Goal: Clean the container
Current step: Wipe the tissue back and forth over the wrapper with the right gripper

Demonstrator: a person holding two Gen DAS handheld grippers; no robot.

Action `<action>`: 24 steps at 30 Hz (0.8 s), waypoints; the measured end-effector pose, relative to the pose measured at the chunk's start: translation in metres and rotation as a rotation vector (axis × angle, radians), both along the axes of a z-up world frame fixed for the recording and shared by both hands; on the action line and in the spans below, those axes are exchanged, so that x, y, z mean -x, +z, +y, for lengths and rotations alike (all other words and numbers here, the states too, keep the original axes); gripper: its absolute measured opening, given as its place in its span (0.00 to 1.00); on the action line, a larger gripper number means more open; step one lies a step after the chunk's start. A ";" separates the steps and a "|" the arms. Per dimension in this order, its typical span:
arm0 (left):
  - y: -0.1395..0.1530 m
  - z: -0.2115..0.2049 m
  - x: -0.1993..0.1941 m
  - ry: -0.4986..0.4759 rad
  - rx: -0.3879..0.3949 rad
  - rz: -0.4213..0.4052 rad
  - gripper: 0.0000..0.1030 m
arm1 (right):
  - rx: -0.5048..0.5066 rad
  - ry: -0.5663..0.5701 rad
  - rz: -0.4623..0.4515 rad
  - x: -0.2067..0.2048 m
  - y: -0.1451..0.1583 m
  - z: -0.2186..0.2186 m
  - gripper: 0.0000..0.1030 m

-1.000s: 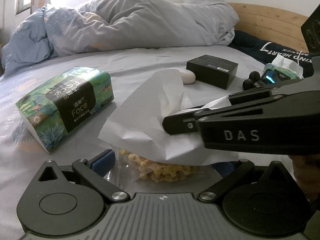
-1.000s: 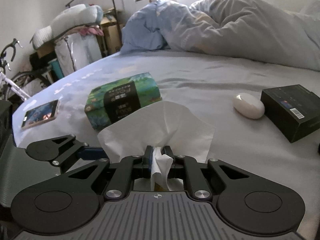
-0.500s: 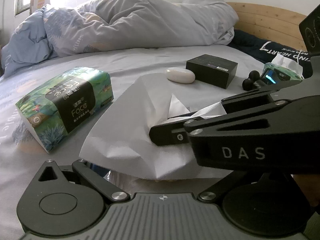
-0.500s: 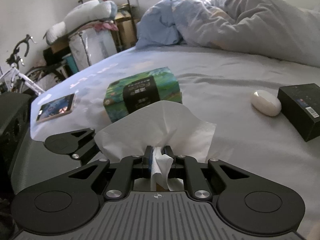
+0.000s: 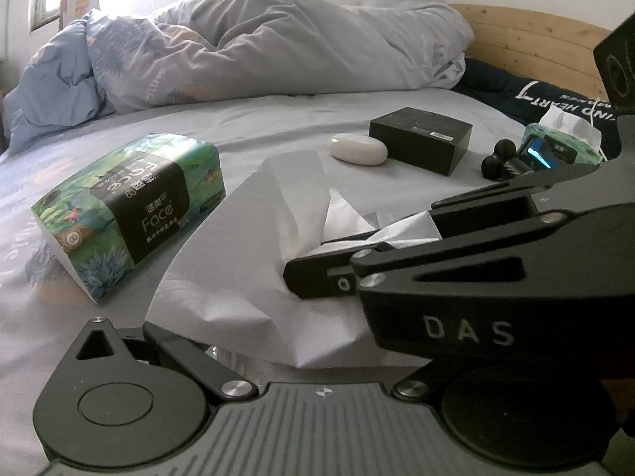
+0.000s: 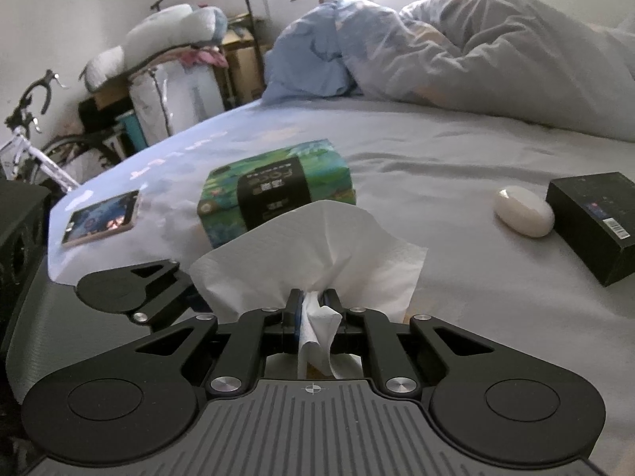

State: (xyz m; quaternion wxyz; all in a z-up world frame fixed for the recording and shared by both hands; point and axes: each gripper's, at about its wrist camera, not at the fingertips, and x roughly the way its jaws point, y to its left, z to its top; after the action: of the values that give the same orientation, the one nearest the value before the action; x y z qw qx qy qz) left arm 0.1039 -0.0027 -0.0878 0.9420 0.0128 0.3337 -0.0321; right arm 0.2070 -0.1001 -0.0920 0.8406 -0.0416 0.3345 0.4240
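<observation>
Lying near the left edge of the grey-sheeted bed (image 6: 436, 166) is a flat smartphone with a lit screen (image 6: 101, 218). Just right of it a green printed soft pack of tissues (image 5: 131, 214) is resting on its side.

Next comes the work itself, at the near edge of the bed. The left gripper (image 5: 278, 357) is reaching forward low over the sheet. Its fingertips are sitting under paper, so I cannot tell how wide its jaws are standing or whether they are gripping anything. The container is almost wholly hidden there. Only a sliver of what looks like clear ribbed plastic (image 5: 224, 357) is peeking out beside the left finger arm, under the sheet of white tissue paper (image 5: 254, 261).

The right gripper (image 6: 313, 301) is coming in across the left one. Its jaws are closed tight on a bunched fold of that tissue, and the rest is fanning out over the container.

Judging from that sliver, the container is likely light, thin-walled and springy, and prone to sliding on the soft bedding. It is probably best pinched across its side walls near the rim, firmly but without buckling them. The tissue is soft and tears easily, so wiping calls for light pressure and a bunched pad.

Further right, well apart from the grippers, a white oval pebble-shaped case (image 5: 357, 150) is lying just beside a black rectangular cardboard box (image 5: 420, 139). An opened green tissue pack (image 5: 563, 142) is sitting toward the right edge.
</observation>
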 end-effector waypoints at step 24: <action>0.000 0.002 0.000 -0.003 -0.001 0.001 1.00 | 0.014 0.032 0.003 0.007 0.001 0.007 0.13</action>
State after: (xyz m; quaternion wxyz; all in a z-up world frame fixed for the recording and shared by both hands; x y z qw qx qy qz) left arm 0.1044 -0.0007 -0.0878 0.9417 0.0139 0.3344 -0.0332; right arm 0.1999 -0.0932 -0.0905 0.8328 -0.0523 0.3380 0.4352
